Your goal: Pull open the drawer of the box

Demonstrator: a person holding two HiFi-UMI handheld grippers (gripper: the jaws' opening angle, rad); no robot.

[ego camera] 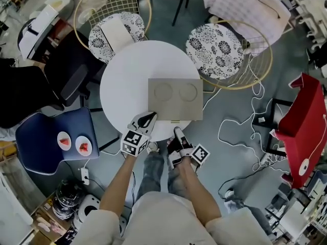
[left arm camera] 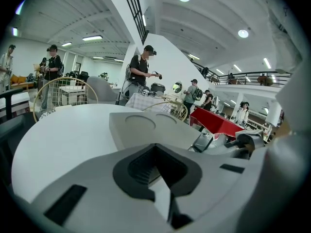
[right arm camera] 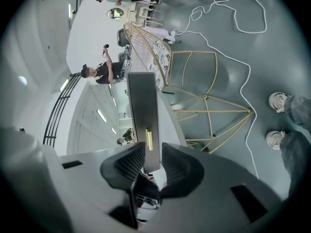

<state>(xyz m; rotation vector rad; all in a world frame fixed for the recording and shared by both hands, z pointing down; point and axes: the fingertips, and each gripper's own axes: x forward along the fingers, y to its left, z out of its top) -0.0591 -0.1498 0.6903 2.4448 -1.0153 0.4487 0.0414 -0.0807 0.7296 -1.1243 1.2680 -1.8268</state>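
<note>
A flat tan box (ego camera: 175, 99) with two round dents in its lid lies on the round white table (ego camera: 122, 80), at the near edge. Its drawer handle (ego camera: 175, 121) is a small brass strip on the front face. My right gripper (ego camera: 177, 131) hangs just in front of that handle, off the table edge. In the right gripper view it (right arm camera: 153, 154) is open and turned sideways, with the box front (right arm camera: 143, 106) and the handle (right arm camera: 149, 140) just ahead of its jaws. My left gripper (ego camera: 149, 118) is shut and empty at the box's front left corner. In the left gripper view it (left arm camera: 155, 147) faces the box (left arm camera: 146, 127).
Two gold wire chairs with patterned cushions (ego camera: 115, 32) (ego camera: 217, 50) stand behind the table. A blue seat (ego camera: 56, 142) is at the left, a red chair (ego camera: 306, 126) at the right. White cables (ego camera: 240, 126) trail on the floor. My legs and shoes (right arm camera: 282, 101) are under the table edge.
</note>
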